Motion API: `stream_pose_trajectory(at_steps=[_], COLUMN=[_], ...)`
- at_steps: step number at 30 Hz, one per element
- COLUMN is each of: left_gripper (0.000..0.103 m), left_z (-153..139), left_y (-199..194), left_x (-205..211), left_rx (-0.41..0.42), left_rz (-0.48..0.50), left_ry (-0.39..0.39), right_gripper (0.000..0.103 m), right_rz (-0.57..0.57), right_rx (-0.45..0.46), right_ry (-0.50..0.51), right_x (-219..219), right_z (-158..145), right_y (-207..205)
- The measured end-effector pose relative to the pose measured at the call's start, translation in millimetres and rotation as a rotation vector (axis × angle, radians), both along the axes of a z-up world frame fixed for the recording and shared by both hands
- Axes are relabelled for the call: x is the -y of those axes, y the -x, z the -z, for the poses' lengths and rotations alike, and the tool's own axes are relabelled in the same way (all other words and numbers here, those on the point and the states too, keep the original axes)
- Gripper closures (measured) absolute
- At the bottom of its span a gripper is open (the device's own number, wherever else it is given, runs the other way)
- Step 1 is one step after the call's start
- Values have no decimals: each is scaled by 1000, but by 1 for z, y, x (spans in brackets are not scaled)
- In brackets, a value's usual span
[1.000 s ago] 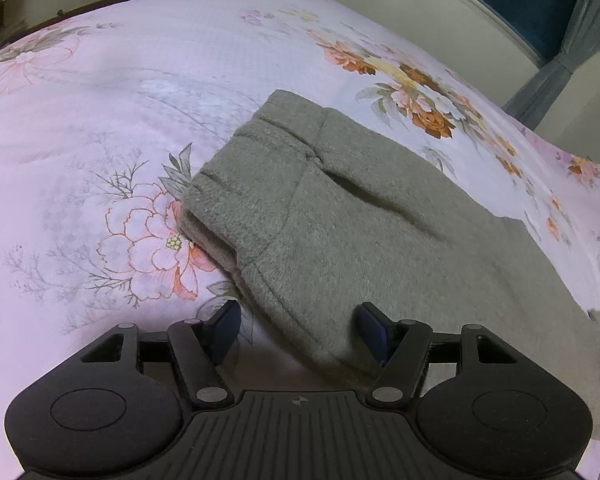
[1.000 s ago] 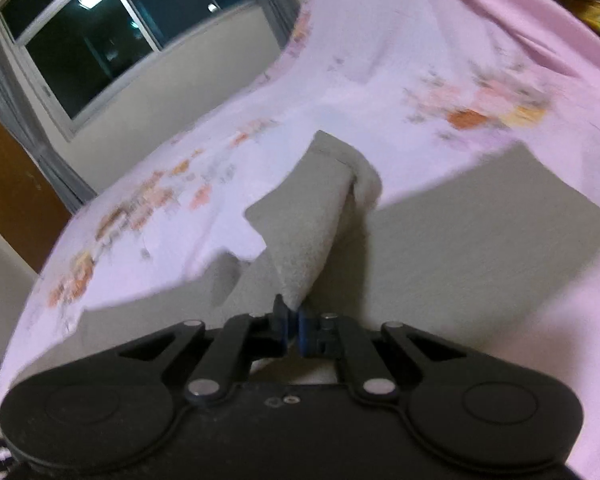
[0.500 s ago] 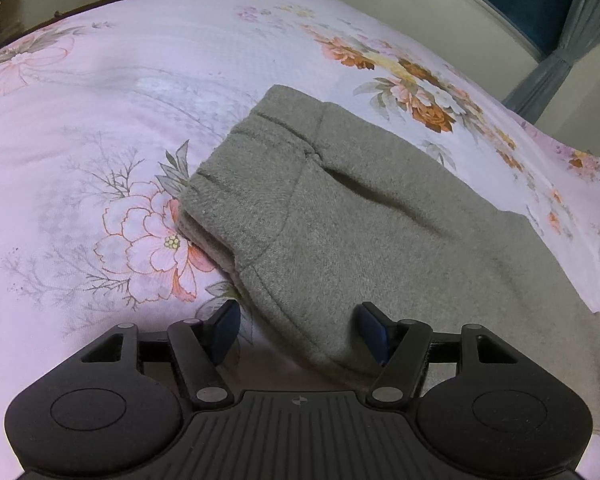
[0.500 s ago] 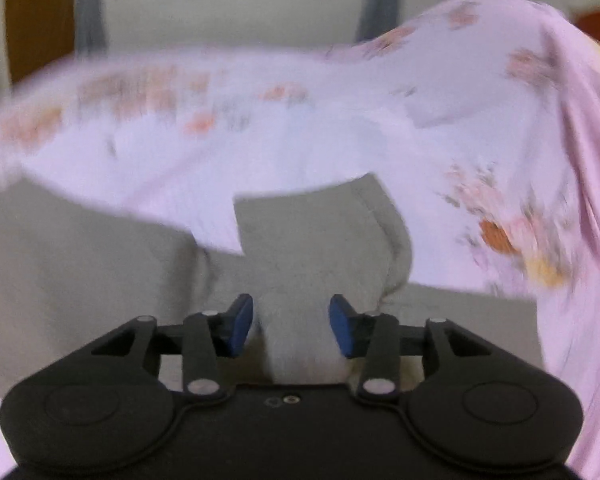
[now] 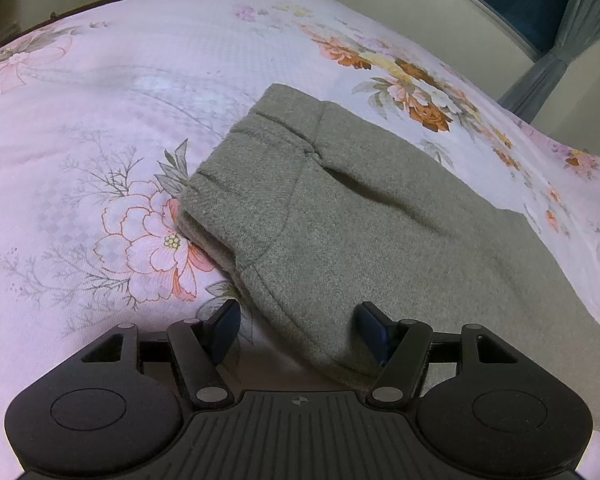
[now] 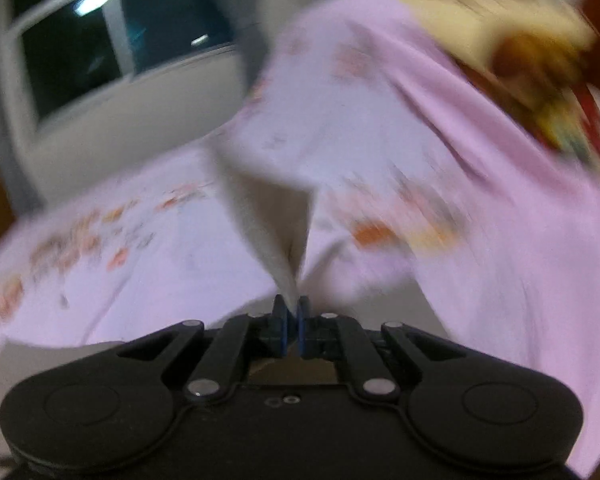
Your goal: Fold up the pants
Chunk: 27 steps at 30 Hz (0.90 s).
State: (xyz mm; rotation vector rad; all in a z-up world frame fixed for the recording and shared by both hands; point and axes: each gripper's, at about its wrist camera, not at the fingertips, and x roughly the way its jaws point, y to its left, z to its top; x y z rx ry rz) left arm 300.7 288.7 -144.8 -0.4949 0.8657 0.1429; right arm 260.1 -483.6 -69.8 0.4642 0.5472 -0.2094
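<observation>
Grey sweatpants [image 5: 340, 220] lie folded on the pink floral bed sheet [image 5: 80, 140], waistband end toward the left. My left gripper [image 5: 298, 322] hovers open at their near edge: one fingertip [image 5: 224, 320] is over the sheet and the other fingertip [image 5: 370, 324] is over the fabric, neither pressing. The right wrist view is blurred by motion. There my right gripper [image 6: 291, 320] has its jaws closing tight on a pinched fold of the grey pants [image 6: 268, 216], which stretches away from the pads, lifted above the sheet [image 6: 420, 140].
A pale wall and a dark window [image 6: 112, 40] run along the bed's far side, with grey curtains [image 5: 548, 68] at the corner. Blurred colourful bedding or cushions [image 6: 540, 64] lie at the right. A dark floor edge [image 5: 40, 20] shows past the bed's left end.
The right gripper held the pants shut, opened around the leg end half a second ago, and has shut on the fabric again while swinging sideways. The left gripper has stayed put.
</observation>
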Motion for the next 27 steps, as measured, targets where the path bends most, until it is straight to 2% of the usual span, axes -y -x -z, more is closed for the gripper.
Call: stream_pose_trajectory(at_steps=[2, 4, 6, 9, 11, 12, 15, 17, 18, 20, 21, 24, 27], left_gripper=[38, 38, 38, 38, 38, 38, 38, 38, 38, 38, 38, 38, 38], left_z=[-1, -2, -3, -2, -1, -1, 0, 0, 0, 0, 0, 0, -2], left_y=[-1, -3, -4, -4, -3, -3, -2, -2, -2, -1, -1, 1, 4], left_x=[1, 2, 2, 1, 1, 2, 2, 2, 2, 2, 2, 1, 1], left_rx=[-7, -16, -21, -18, -13, -11, -7, -7, -5, -4, -3, 7, 14], left_rz=[1, 5, 6, -3, -7, -8, -10, -10, -11, -14, -14, -16, -24], left_ry=[-6, -12, -13, -7, -9, -10, -9, -10, -10, -9, -10, -9, -8], right_gripper=[96, 96, 89, 89, 97, 97, 98, 98, 98, 99, 99, 95, 86], right_rz=[24, 31, 67, 115, 102, 82, 24, 19, 29, 58, 53, 56, 67], right_rx=[-89, -42, -3, 8, -18, -6, 120, 153, 129, -52, -99, -73, -83], right_ry=[-109, -189, -273, -357, -328, -290, -216, -193, -179, -194, -225, -236, -191], right_x=[18, 28, 36, 48, 49, 44, 37, 36, 37, 42, 46, 46, 43], right_z=[37, 52, 53, 57, 51, 43, 16, 15, 21, 49, 62, 58, 49], right_y=[5, 17, 24, 22, 16, 14, 21, 25, 24, 9, 5, 10, 14])
